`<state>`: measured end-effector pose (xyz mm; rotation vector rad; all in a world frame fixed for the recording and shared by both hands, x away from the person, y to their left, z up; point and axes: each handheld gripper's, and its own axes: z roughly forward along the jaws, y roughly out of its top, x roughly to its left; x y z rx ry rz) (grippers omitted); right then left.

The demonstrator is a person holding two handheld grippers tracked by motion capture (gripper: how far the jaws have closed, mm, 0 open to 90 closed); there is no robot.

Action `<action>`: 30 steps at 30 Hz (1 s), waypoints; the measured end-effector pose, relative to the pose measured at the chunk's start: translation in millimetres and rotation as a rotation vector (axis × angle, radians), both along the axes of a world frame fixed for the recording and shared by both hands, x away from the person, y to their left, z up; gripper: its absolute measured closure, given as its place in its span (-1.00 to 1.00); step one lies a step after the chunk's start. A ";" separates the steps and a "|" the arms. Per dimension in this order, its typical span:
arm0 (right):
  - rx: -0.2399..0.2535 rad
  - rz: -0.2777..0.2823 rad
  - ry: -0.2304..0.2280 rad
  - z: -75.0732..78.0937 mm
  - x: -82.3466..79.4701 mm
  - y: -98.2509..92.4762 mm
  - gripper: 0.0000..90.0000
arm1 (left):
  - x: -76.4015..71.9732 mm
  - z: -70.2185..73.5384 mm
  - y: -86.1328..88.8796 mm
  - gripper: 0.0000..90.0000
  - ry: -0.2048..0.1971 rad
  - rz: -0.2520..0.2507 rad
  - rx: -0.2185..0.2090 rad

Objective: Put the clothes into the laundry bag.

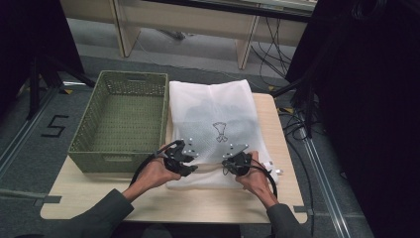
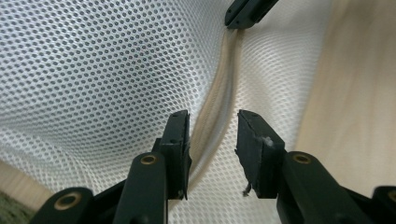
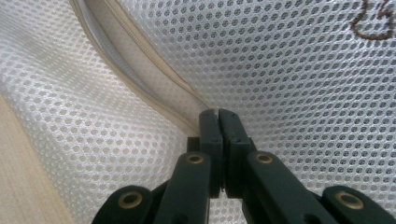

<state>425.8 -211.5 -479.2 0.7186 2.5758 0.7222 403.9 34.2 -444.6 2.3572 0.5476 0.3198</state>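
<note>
High view: white mesh laundry bag [image 1: 213, 129] lies flat on the table [image 1: 89, 198], right of the green basket [image 1: 121, 121]. Right gripper [image 3: 218, 116] is clamped on the bag's zipper seam [image 3: 140, 74] at its near edge. Left gripper [image 2: 212, 135] stands open, jaws straddling the seam without pressing it.

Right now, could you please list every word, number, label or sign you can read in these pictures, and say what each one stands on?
"5": a large dark numeral marked on the grey floor left of the table.
Small dark outline emblem on the white mesh bag: a drawn figure, no letters legible; its brown stitched edge shows in the right gripper view.
Green basket: no text visible.
</note>
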 end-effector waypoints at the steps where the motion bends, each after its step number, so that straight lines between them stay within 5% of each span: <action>1: -0.008 -0.004 -0.012 -0.3 0.9 -1.5 1.00 | -2.9 0.7 3.5 0.43 -0.003 0.009 -0.012; 7: -0.023 0.001 -0.004 -15.6 2.2 3.1 1.00 | -24.1 2.7 24.8 0.35 0.004 0.019 -0.061; 10: 0.015 -0.014 0.000 -13.9 3.6 1.1 1.00 | -37.1 4.0 36.0 0.25 0.013 0.032 -0.086; 15: 0.006 -0.017 0.017 -5.1 1.4 0.0 0.99 | -51.2 8.7 55.2 0.12 0.000 0.063 -0.099; 22: 0.129 -0.042 0.022 10.8 -2.0 -7.2 0.70 | -69.4 8.0 83.8 0.00 0.007 0.119 -0.128; 28: 0.281 -0.004 -0.050 45.1 -10.0 -7.7 0.70 | -77.2 3.8 104.5 -0.05 0.030 0.160 -0.121; 30: 0.293 -0.005 -0.076 52.7 -5.9 -1.2 0.76 | -77.4 2.8 108.0 -0.05 0.031 0.165 -0.121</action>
